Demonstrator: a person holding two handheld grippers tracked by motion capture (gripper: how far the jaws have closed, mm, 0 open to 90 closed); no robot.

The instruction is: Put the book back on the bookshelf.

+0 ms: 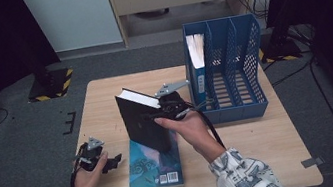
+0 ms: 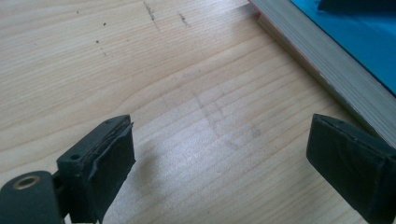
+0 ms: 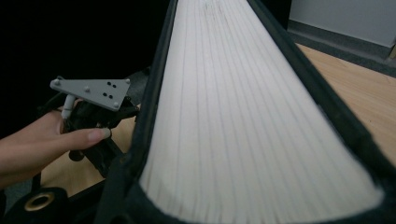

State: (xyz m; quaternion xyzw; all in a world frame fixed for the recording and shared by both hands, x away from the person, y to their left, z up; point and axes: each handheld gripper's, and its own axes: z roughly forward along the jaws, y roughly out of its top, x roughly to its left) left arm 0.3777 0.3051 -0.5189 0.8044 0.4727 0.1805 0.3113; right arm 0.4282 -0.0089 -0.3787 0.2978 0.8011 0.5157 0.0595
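The right gripper (image 1: 176, 106) has its two black jaws clamped across the thickness of a thick black hardcover book (image 1: 142, 121), one jaw against each cover; in the right gripper view the white page block (image 3: 243, 116) runs straight out from between the jaws, edged on both sides by the dark covers. The book stands raised and tilted, its lower corner just over a teal paperback book (image 1: 156, 166) lying flat on the light wooden table (image 1: 106, 108). Beyond the gripping jaws, further back on the table, stands a blue plastic perforated file rack (image 1: 230, 63) with a blue binder of white papers (image 1: 196, 63) in its leftmost compartment.

The left gripper (image 1: 94, 158) holds nothing: its jaws stand wide apart, with only bare wood grain (image 2: 210, 116) between them. The teal paperback's page edge (image 2: 327, 70) runs just past its right jaw, apart from it. The left gripper sits low over the table, beside the teal book's left edge.
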